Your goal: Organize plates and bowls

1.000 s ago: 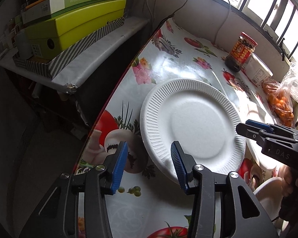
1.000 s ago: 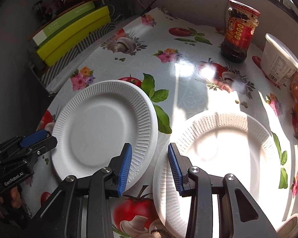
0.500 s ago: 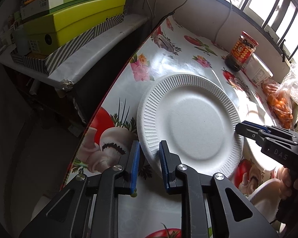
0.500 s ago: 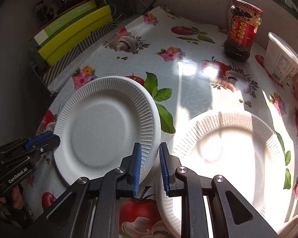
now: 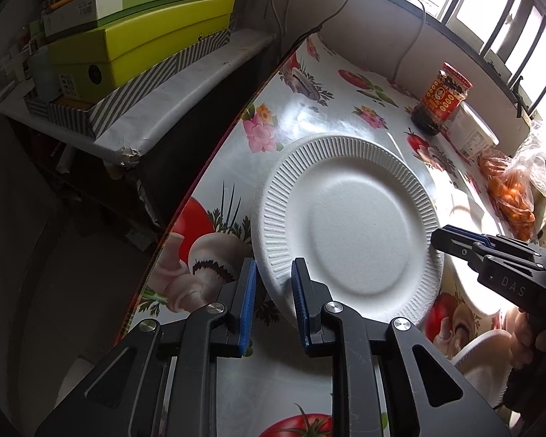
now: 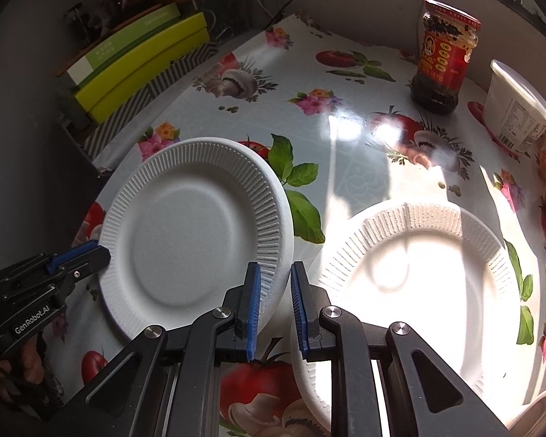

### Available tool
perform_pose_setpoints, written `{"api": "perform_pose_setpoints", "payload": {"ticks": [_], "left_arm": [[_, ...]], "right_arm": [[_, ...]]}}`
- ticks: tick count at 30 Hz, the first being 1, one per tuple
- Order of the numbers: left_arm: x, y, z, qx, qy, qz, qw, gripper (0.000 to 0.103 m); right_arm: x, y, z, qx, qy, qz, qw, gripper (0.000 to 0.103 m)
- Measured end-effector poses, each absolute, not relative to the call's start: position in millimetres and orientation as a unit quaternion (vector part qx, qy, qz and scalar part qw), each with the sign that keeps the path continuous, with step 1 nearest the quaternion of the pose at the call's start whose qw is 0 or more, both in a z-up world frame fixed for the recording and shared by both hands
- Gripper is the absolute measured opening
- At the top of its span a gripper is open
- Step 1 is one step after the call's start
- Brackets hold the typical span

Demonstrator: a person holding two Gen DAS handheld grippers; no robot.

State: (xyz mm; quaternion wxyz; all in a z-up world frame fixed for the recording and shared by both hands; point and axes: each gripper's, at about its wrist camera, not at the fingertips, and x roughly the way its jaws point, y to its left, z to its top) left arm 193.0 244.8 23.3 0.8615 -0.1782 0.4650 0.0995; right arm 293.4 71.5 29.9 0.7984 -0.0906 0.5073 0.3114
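Both claws clench opposite rims of the left paper plate [image 6: 196, 233] — left claw [image 5: 271, 304] at its lower-left edge in the left view, right claw [image 6: 275, 306] at its lower right in the right view — the second paper plate [image 6: 415, 291] lying just right.

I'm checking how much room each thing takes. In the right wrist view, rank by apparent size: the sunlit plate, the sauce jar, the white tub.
1. sunlit plate, clearly largest, though nearest the camera.
2. and 3. sauce jar and white tub look alike; not ranked.

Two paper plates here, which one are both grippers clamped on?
The shaded plate nearer the boxes: left gripper and right gripper pinch opposite rims. The sunlit plate lies free.
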Motion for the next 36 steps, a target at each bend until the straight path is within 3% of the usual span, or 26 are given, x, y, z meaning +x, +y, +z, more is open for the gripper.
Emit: {"api": "perform_pose_setpoints", "payload": {"ticks": [36], "left_arm": [[122, 180, 67, -0.157, 0.434, 0.036, 0.886, 0.021]], "right_arm": [[209, -14, 83, -0.045, 0.478, 0.300, 0.824, 0.017]]}}
